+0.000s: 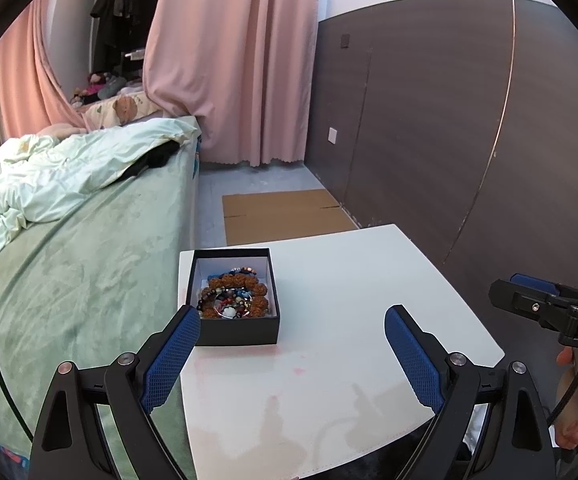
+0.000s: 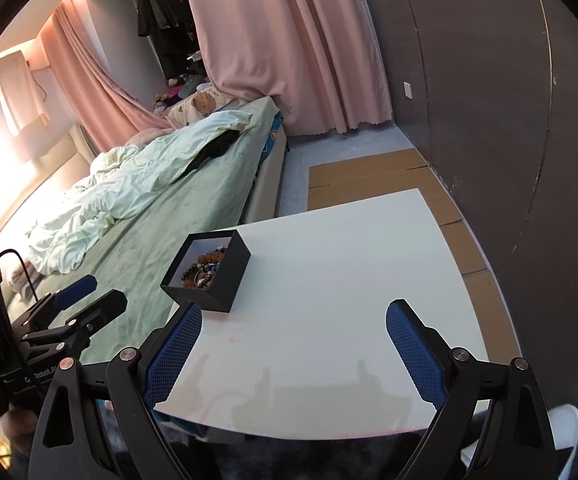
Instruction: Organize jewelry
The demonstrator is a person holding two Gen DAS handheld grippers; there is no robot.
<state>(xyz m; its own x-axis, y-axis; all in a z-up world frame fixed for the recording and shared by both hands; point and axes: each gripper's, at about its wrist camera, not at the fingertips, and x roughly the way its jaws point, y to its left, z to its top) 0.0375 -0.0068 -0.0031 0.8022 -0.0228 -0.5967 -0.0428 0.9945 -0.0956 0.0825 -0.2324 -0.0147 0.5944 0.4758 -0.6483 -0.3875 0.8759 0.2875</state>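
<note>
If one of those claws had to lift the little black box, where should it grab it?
Probably from above, closing across the black box on its two longer outer walls. They look flat and parallel, the top is open, and white table lies bare on its right. The beaded bracelets stay untouched.

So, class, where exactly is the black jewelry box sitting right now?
The black jewelry box sits on the white table at its left edge, next to the green bed; in the left wrist view it lies just beyond the left gripper.

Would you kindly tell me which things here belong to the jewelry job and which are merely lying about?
Job: black box; beaded bracelets inside it; white table; both grippers, left and right, jaws open.

Lying about: bed; quilt; pink curtain; flattened cardboard.
</note>
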